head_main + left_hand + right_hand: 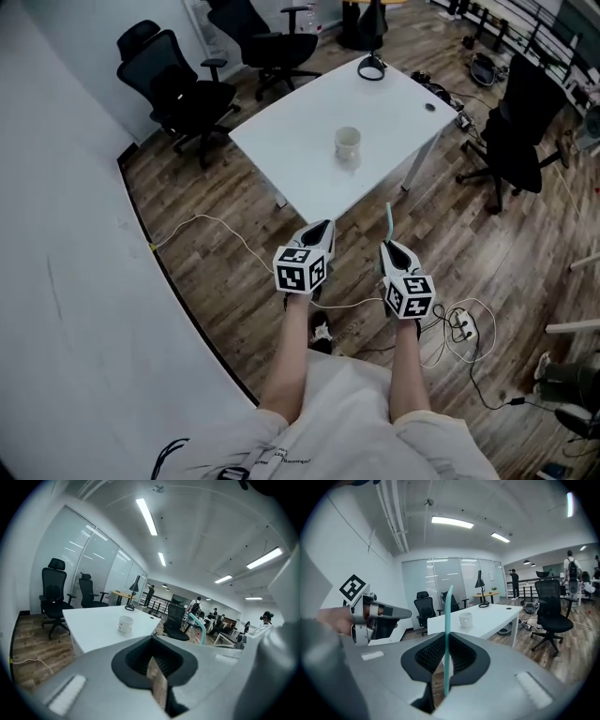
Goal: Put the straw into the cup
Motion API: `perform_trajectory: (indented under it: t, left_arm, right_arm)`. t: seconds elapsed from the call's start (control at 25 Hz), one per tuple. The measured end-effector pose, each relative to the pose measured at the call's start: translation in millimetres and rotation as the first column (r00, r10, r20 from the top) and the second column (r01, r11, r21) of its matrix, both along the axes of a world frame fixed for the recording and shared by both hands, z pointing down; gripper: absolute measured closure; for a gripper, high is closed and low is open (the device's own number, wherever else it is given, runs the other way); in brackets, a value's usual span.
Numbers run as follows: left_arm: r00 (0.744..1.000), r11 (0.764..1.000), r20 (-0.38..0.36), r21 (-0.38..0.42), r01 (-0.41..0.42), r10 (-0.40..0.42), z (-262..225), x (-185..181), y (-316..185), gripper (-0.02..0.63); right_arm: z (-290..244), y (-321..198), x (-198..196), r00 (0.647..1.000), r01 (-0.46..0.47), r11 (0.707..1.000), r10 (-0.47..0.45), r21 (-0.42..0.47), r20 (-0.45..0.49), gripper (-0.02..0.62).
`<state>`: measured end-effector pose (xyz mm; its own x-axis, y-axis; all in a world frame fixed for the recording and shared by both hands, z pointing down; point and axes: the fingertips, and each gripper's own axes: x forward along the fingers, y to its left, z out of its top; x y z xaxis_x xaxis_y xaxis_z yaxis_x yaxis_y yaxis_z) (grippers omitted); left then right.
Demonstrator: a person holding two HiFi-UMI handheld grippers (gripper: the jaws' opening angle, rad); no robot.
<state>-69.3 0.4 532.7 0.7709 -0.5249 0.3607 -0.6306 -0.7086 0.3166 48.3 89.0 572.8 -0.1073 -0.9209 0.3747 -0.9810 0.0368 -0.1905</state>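
A white cup [348, 142] stands near the middle of a white table [300, 131], a step ahead of me; the cup [125, 623] and the cup [465, 619] show in both gripper views. My right gripper [388, 247] is shut on a teal straw [389, 222] that sticks up from its jaws; in the right gripper view the straw [447, 639] stands upright between them. My left gripper [323, 228] is shut with nothing in it, beside the right one. Both are held short of the table's near corner. The straw [198, 625] also shows in the left gripper view.
Black office chairs [178, 89] stand left of and behind the table, another chair [516, 131] at its right. A black lamp base [371, 67] sits on the far corner. Cables and a power strip [461, 326] lie on the wood floor. A white wall [66, 281] runs along my left.
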Motion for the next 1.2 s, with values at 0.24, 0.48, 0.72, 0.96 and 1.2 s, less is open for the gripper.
perform_trajectory:
  t: [0.24,0.48,0.72,0.96,1.2]
  left_arm:
    - [0.996,0.995,-0.003,-0.02,-0.095,0.095,7,17,-48,0.606]
    - [0.985,0.984,-0.002,-0.027,-0.174,0.174,16,41,-57,0.606]
    - [0.98,0.98,-0.014,-0.008,-0.2,0.2,11,58,-74,0.605]
    - [0.987,0.987,-0.024,-0.01,-0.16,0.159,7,63,-111,0.606]
    - [0.994,0.994,0.013,0.008,-0.107,0.107,7,60,-162,0.606]
  right_arm:
    - [-1,-28,14,0.992,-0.121,0.992,0.12,0.02,0.041,0.545]
    - [-4,-29,37,0.978,-0.206,0.978,0.204,0.035,0.054,0.545]
    - [-11,-48,52,0.975,-0.219,0.974,0.216,0.059,0.045,0.545]
    - [-16,-89,73,0.98,-0.191,0.978,0.185,0.088,0.08,0.545]
    - [-23,-161,85,0.986,-0.136,0.984,0.124,0.114,0.108,0.545]
